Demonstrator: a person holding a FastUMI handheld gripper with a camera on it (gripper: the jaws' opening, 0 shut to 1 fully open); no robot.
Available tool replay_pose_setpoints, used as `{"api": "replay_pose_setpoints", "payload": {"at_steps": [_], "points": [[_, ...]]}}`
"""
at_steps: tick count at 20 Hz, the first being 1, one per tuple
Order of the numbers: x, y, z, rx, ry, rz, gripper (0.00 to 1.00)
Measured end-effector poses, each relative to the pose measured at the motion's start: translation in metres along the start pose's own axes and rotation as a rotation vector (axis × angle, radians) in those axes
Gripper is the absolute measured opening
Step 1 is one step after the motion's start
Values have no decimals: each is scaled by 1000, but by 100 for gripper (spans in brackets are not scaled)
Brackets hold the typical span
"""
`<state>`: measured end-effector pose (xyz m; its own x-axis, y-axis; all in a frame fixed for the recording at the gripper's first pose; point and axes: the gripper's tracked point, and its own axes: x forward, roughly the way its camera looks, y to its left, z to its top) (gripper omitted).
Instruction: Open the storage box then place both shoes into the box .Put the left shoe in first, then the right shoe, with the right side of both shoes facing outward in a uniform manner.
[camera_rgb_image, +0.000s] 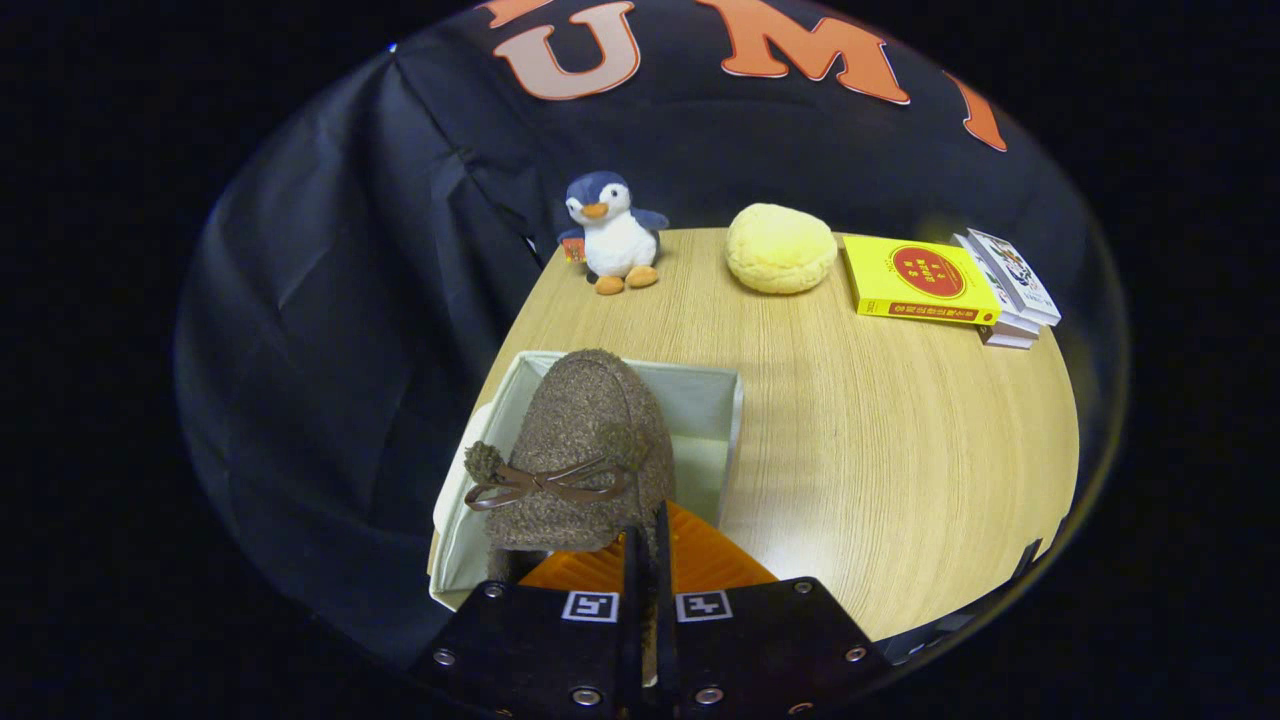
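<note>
Gripper view: gripper (640, 545) clamps shoe (590, 450) above wooden table (880, 450).

One cam only, fisheye, riding on the gripper (640, 545); looks fwd along the two fingers, which sit pressed nearly together at the near end of the view. Angled down over the table (880, 470) from above its near part. Very close to the brown shoe (590, 460) just ahead of the fingers, over the open storage box (705, 405). Far side of table well beyond: plush penguin (612, 232), yellow cushion (781, 248), stack of books (945, 283). Dark cloth wall behind. Strong curve at the margins.
</note>
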<state>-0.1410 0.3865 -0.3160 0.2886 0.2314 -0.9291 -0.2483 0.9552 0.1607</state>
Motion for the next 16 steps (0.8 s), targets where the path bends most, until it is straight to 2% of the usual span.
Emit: {"api": "replay_pose_setpoints", "payload": {"at_steps": [4,7,14,16], "points": [[15,-2,-14,-11,27,-48,7],[14,5,-20,-6,38,-22,17],[-23,-9,10,31,-78,69,33],[-38,-22,25,25,-138,87,43]]}}
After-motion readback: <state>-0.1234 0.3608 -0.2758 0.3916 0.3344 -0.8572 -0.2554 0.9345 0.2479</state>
